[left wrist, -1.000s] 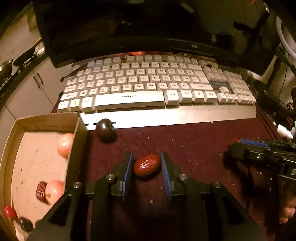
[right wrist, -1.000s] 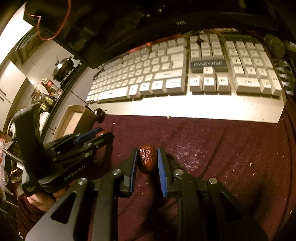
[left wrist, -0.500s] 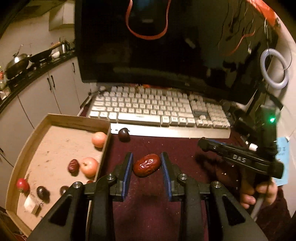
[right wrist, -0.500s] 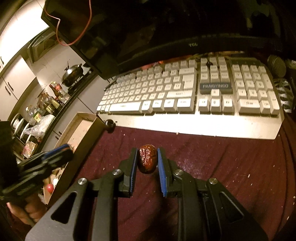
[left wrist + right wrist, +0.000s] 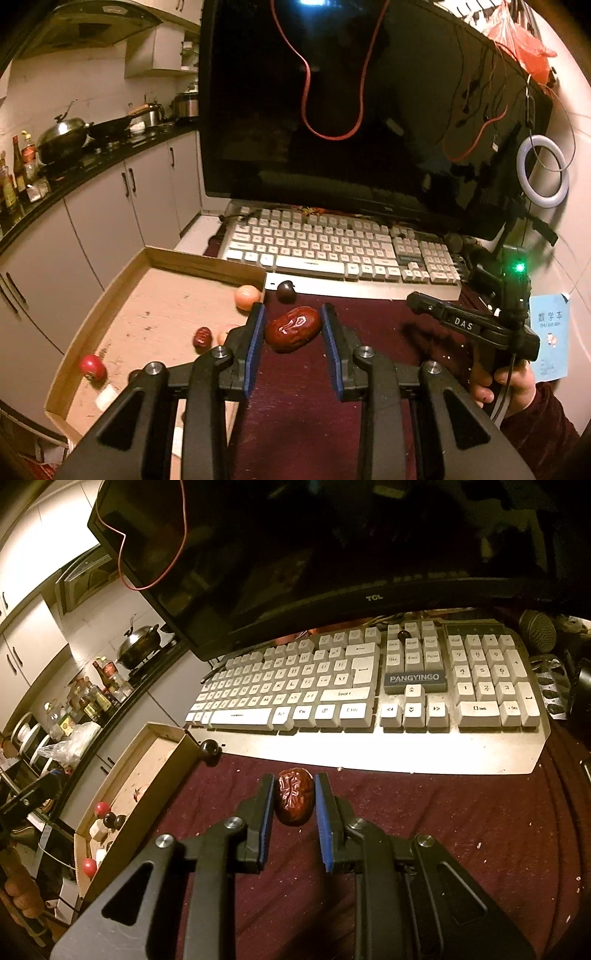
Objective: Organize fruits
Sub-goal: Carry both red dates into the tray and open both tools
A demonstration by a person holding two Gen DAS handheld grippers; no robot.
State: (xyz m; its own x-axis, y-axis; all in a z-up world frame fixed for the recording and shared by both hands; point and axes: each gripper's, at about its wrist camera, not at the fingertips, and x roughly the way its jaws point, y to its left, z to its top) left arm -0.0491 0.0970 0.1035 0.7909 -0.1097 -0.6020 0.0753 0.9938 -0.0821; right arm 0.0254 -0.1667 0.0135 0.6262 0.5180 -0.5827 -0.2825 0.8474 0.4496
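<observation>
My left gripper point(image 5: 292, 325) is shut on a red date point(image 5: 293, 329) and holds it high above the maroon cloth, beside the cardboard box point(image 5: 110, 306). The box holds a peach-coloured fruit point(image 5: 247, 297), a small red date point(image 5: 202, 338) and a red round fruit point(image 5: 92, 366). A dark plum point(image 5: 287, 290) lies on the cloth by the keyboard. My right gripper point(image 5: 294, 797) is shut on another red date point(image 5: 294, 800) just above the cloth; it also shows in the left wrist view point(image 5: 472, 326). The box point(image 5: 122, 805) and plum point(image 5: 209, 748) also show in the right wrist view.
A white keyboard point(image 5: 340, 254) lies in front of a dark monitor point(image 5: 369, 110). A ring light point(image 5: 543, 170) stands at the right, a blue booklet point(image 5: 550, 339) below it. Kitchen cabinets and pots point(image 5: 62, 138) are at the left. A microphone point(image 5: 537, 631) lies right of the keyboard.
My left gripper has risen well above the cloth with its date, toward the box. My right gripper has lifted slightly with its date and stays shut.
</observation>
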